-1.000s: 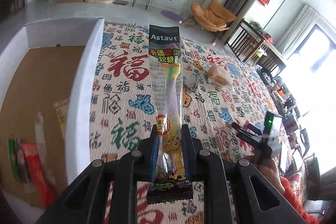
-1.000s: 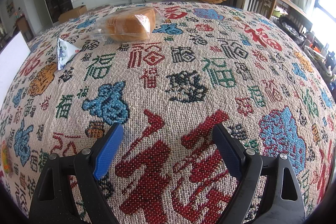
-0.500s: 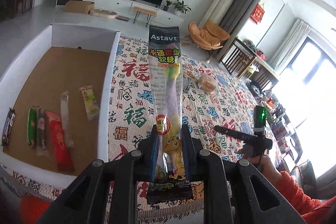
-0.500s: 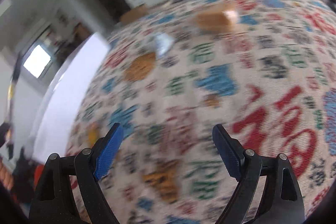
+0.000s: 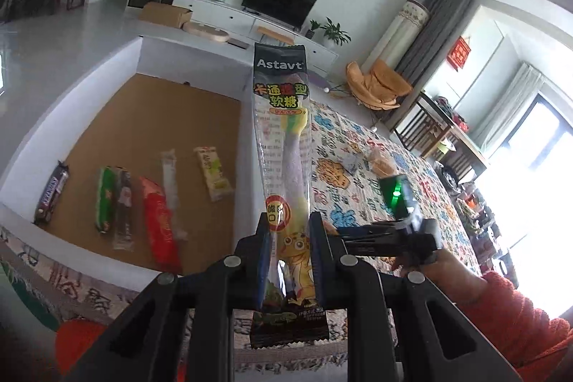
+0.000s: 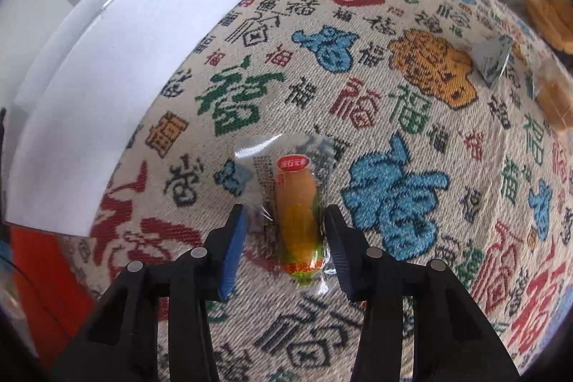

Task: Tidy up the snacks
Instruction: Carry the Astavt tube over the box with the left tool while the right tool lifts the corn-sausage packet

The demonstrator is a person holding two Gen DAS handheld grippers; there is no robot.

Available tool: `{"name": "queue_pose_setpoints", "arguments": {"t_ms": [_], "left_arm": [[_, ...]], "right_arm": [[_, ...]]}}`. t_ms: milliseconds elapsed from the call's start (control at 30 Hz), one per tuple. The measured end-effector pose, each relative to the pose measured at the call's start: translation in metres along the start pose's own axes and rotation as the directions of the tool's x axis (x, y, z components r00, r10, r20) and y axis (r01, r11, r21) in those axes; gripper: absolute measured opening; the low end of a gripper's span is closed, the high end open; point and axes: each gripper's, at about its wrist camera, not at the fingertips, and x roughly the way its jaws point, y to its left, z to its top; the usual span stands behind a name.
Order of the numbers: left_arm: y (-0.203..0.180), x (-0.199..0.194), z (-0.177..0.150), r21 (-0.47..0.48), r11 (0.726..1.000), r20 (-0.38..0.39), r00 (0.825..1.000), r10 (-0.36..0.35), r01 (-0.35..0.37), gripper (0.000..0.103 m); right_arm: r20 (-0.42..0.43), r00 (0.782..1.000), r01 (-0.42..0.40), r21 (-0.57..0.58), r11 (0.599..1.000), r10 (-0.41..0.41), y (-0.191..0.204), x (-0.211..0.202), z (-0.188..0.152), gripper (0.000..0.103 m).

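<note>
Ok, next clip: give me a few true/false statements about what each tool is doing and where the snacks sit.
1. The left tool grips a long gummy candy packet. True.
2. The right tool is clamped on nothing but cloth. False: its jaws are closing around a corn snack packet.
3. The white box is empty. False: several snacks lie inside.
4. A wrapped bread lies on the patterned cloth. True.
</note>
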Motion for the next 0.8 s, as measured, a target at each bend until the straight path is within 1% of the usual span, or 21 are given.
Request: {"name": "queue_pose_setpoints", "arguments": {"t_ms": [33,67,100,133,167,200,233,300,400,433,500,533,567,600,633,667,700,733,767,800], "left_arm": [[0.006,-0.001,0.003,-0.003,1.0,0.004,1.0,0.006,-0.006,0.019],[0.012,-0.001,0.005,-0.007,1.0,0.008,1.0,0.014,-0.014,0.019],[0.018,-0.003,0.008,-0.013,1.0,0.014,1.0,0.02,-0.02,0.019],[0.025,-0.004,0.012,-0.023,0.999,0.022,1.0,0.023,-0.023,0.019],[0.03,-0.004,0.015,-0.031,0.999,0.026,0.999,0.024,-0.023,0.019],[0.037,-0.004,0.019,-0.041,0.999,0.031,0.999,0.028,-0.026,0.019],[0.045,-0.005,0.023,-0.053,0.998,0.038,0.998,0.041,-0.039,0.019],[0.057,-0.006,0.029,-0.067,0.996,0.048,0.997,0.06,-0.056,0.019],[0.072,-0.011,0.033,-0.093,0.993,0.063,0.995,0.081,-0.075,0.019],[0.077,-0.014,0.033,-0.101,0.992,0.064,0.994,0.085,-0.078,0.019],[0.08,-0.017,0.032,-0.101,0.992,0.064,0.994,0.087,-0.08,0.019],[0.081,-0.019,0.03,-0.097,0.992,0.063,0.994,0.088,-0.082,0.019],[0.079,-0.019,0.03,-0.094,0.992,0.063,0.994,0.088,-0.082,0.019],[0.079,-0.02,0.028,-0.091,0.993,0.062,0.994,0.086,-0.081,0.019],[0.08,-0.022,0.026,-0.089,0.993,0.062,0.994,0.086,-0.08,0.019],[0.08,-0.023,0.025,-0.089,0.993,0.062,0.994,0.086,-0.08,0.019],[0.08,-0.024,0.024,-0.087,0.993,0.064,0.994,0.084,-0.078,0.019],[0.079,-0.024,0.021,-0.086,0.994,0.067,0.995,0.08,-0.074,0.019],[0.079,-0.025,0.02,-0.085,0.994,0.069,0.995,0.077,-0.071,0.019],[0.078,-0.025,0.018,-0.086,0.994,0.07,0.995,0.073,-0.067,0.019]], "right_arm": [[-0.003,1.0,-0.021,0.007,1.0,0.021,-0.003,-0.003,0.0,0.04],[0.006,0.999,-0.041,0.022,0.999,0.041,-0.006,-0.009,0.0,0.031],[0.018,0.997,-0.072,0.059,0.996,0.071,-0.012,-0.018,0.0,0.021],[0.043,0.993,-0.109,0.092,0.99,0.106,-0.018,-0.028,0.001,0.008],[0.07,0.989,-0.138,0.115,0.984,0.13,-0.018,-0.039,0.003,0.007],[0.099,0.982,-0.174,0.122,0.977,0.162,-0.018,-0.052,0.007,0.007],[0.123,0.976,-0.194,0.12,0.974,0.179,-0.016,-0.064,0.012,0.007],[0.17,0.966,-0.215,0.107,0.971,0.195,-0.007,-0.086,0.023,0.007],[0.237,0.936,-0.283,0.069,0.957,0.26,0.015,-0.114,0.048,0.007],[0.262,0.932,-0.275,0.052,0.96,0.252,0.022,-0.126,0.054,0.007],[0.291,0.938,-0.205,0.024,0.978,0.19,0.033,-0.141,0.064,0.017],[0.28,0.946,-0.174,0.012,0.985,0.164,0.035,-0.14,0.066,0.05],[0.238,0.96,-0.15,-0.005,0.989,0.147,0.036,-0.134,0.065,0.073],[0.169,0.979,-0.106,-0.052,0.993,0.114,0.037,-0.119,0.061,0.071],[0.11,0.993,-0.032,-0.13,0.991,0.046,0.041,-0.102,0.052,0.07],[0.061,0.997,0.049,-0.215,0.975,-0.037,0.043,-0.084,0.039,0.07],[0.019,0.997,0.08,-0.258,0.963,-0.078,0.04,-0.072,0.023,0.07],[-0.052,0.997,0.049,-0.239,0.97,-0.063,0.031,-0.059,0.009,0.07],[-0.114,0.993,-0.043,-0.132,0.99,0.028,0.012,-0.051,-0.007,0.07],[-0.126,0.984,-0.126,-0.013,0.992,0.123,-0.008,-0.051,-0.022,0.07]]}}
